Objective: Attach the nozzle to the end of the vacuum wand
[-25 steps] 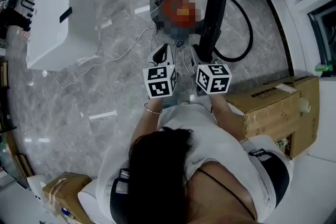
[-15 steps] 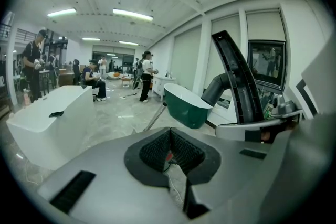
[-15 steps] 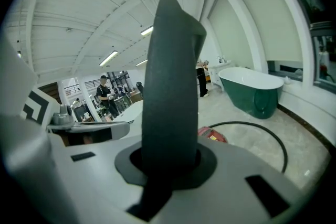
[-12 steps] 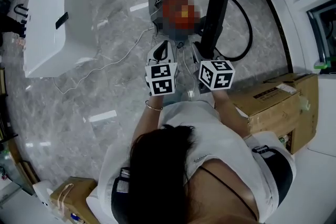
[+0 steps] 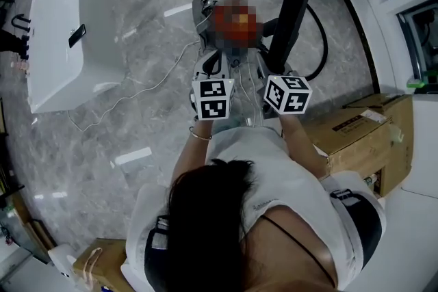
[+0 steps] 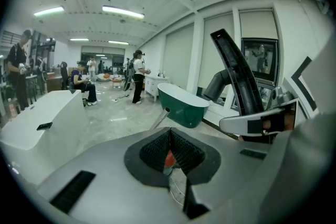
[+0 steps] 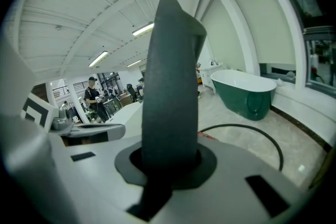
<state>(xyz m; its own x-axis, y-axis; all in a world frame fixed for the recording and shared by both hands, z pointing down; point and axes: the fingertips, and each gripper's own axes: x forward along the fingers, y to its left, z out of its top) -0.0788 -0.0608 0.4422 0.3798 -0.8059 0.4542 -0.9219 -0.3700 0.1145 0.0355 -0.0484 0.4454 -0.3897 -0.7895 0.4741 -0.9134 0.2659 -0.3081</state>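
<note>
Right tongs (image 7: pixel 168 162): closed narrow on the long flat black plastic nozzle (image 7: pixel 170 86), which stands up out of the pads and fills the middle of the right gripper view.
Left tongs (image 6: pixel 169 147): ribbed pads pressed together at their tips with nothing seen clamped; a bit of red shows through the gap beneath them.
Head view only: the two tongs are side by side in front of the person, near each other but apart. The grey vacuum body (image 5: pixel 204 14) sits on the grey marble floor (image 5: pixel 137 120) just ahead of them. A brown cardboard box (image 5: pixel 369 137) lies off to the right of the right tongs.
Left gripper view only: a slim grey metal vacuum wand (image 6: pixel 160 119) rises just ahead of the left tongs, its open end up toward a dark green bathtub (image 6: pixel 181 107). The channelled inner face of the nozzle shows here, off to the right of the left tongs.
Right gripper view only: the nozzle's plain dark back, and a black hose (image 7: pixel 252 136) curving on the floor ahead and to the right of the right tongs.
Nozzle axis: the long axis continues the line of the right tongs. The free end points forward and up, away from the person, and leans slightly outward to the right.
Wand and nozzle: apart, not joined.
</note>
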